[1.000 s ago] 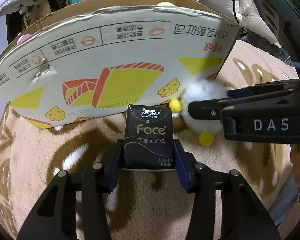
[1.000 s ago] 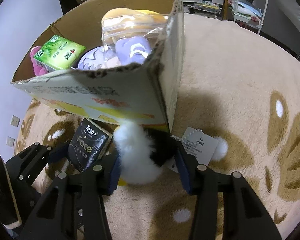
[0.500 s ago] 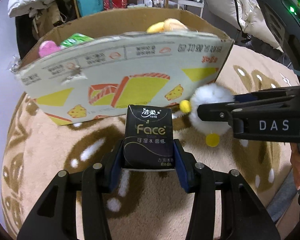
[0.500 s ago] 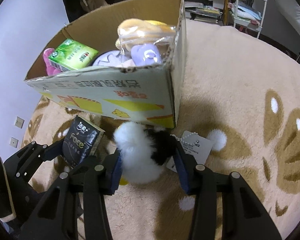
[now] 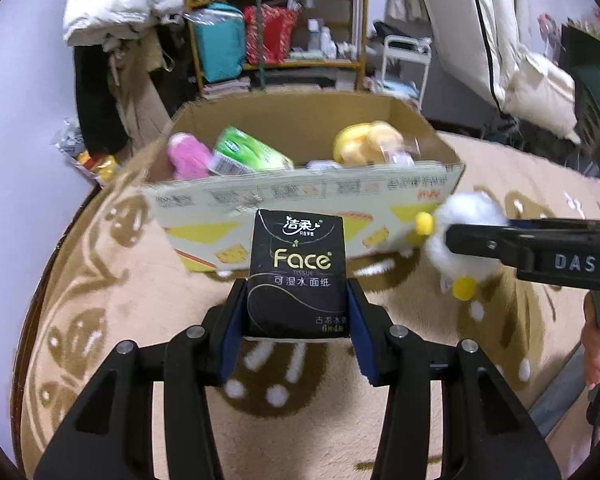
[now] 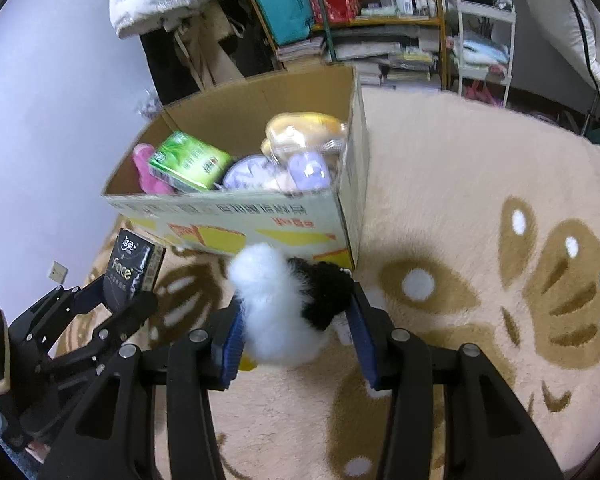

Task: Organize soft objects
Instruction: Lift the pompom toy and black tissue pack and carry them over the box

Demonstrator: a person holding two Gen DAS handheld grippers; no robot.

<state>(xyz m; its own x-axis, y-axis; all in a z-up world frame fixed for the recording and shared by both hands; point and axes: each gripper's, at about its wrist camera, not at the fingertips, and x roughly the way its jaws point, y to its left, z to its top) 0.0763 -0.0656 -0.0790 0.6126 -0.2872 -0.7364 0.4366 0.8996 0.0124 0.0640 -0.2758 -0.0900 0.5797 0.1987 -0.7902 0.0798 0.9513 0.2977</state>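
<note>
1. Tissue pack, black with "Face" in gold letters, stands upright between the blue pads of the left gripper, which is clamped on its lower half. It is held above the rug, in front of the box.
2. Box of printed cardboard sits open on the rug. Inside, from left to right, lie a pink plush, a green pack, a pale purple plush and a yellow plush in a clear bag.
3. Penguin plush, fluffy white with a black back and yellow feet, is squeezed between the pads of the right gripper. It hangs above the rug, near the box's front right corner.
4. Seen from the left wrist camera, the penguin is to the right of the tissue pack, with the right gripper's black finger across it. "DAS" is printed on that gripper.
5. Rug is beige and fuzzy with a brown and white pattern.
6. Behind the box stand shelves packed with bags and bottles, and a white trolley further right.
</note>
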